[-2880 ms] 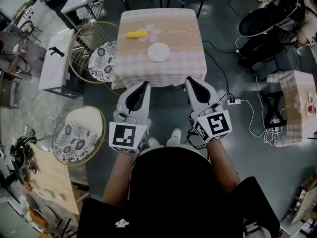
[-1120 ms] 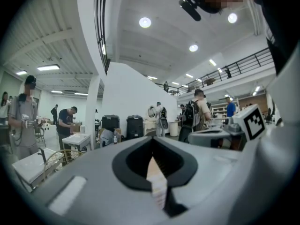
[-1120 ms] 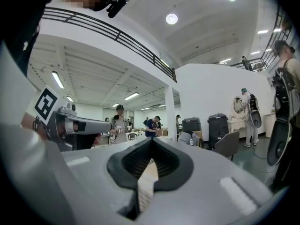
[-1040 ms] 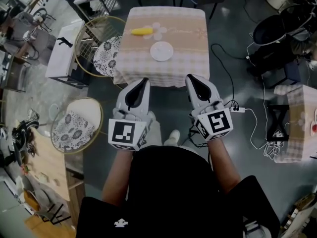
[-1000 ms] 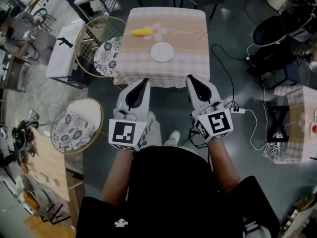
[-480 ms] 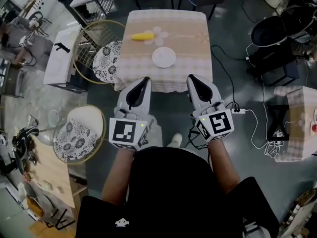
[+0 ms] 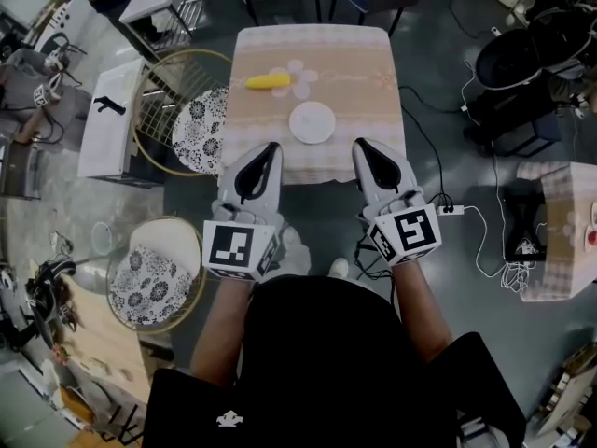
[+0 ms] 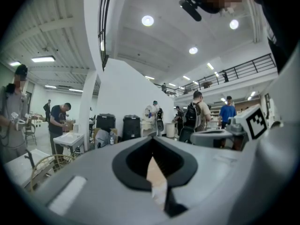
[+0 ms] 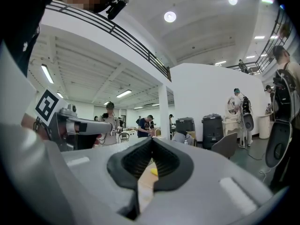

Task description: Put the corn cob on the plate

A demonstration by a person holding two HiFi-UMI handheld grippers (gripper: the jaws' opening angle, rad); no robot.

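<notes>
Head view: the left gripper (image 7: 270,148) and right gripper (image 7: 360,146) sit side by side, fingers (image 7: 245,181) pressed together on nothing. Beyond them, on the worktop (image 7: 368,59), sits the plate (image 7: 312,122). The corn cob (image 7: 268,81) lies apart at its eleven o'clock.

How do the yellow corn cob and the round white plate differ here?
The yellow corn cob is long and narrow; the round white plate is flat and wider. The cob lies farther from the camera, leftward; the plate sits nearer, empty. Both rest on the checked tablecloth.
</notes>
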